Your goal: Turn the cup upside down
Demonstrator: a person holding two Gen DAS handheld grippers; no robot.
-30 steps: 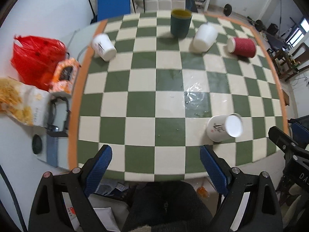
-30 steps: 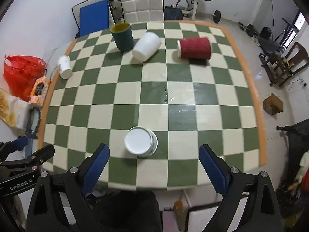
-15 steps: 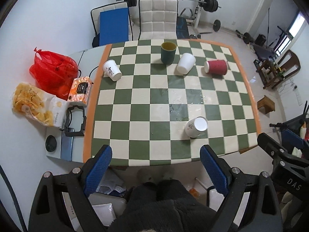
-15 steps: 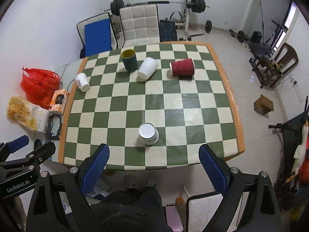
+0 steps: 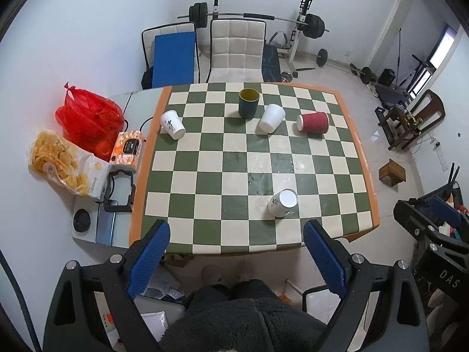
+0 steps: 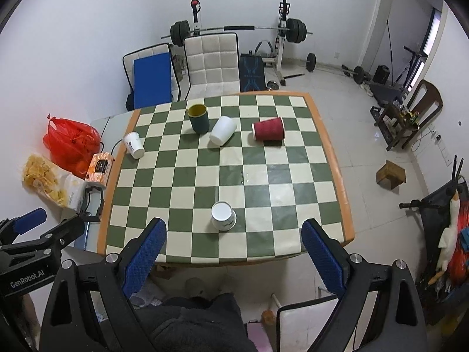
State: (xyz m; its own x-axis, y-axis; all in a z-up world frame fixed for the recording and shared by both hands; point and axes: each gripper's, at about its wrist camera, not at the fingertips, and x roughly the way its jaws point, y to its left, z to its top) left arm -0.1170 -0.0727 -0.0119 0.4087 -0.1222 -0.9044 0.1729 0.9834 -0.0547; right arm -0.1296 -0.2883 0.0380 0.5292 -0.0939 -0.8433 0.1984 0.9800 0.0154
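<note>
A green-and-cream checkered table (image 5: 205, 158) with an orange border lies ahead of the spread jaws. Just beyond them a white printed cup (image 5: 283, 203) stands mouth-down. Far ahead stand an upright dark green cup (image 5: 248, 103), a tipped white cup (image 5: 271, 118) and a red ribbed cup (image 5: 313, 122) on its side; far left, another printed cup (image 5: 172, 124)

A: What lies off the checkered worktop (image 5: 205, 158) at nine o'clock?
B: A red plastic bag (image 5: 88, 117), a bag of chips (image 5: 63, 162) just nearer, and an orange tissue pack (image 5: 129, 148) touching the worktop's edge.
A: And toward twelve?
B: A white padded chair (image 5: 236, 48), a blue mat (image 5: 173, 58) beside it, and a barbell rack (image 5: 258, 17) against the wall.
A: At three o'clock?
B: A small wooden stool (image 5: 392, 172) on the floor.
</note>
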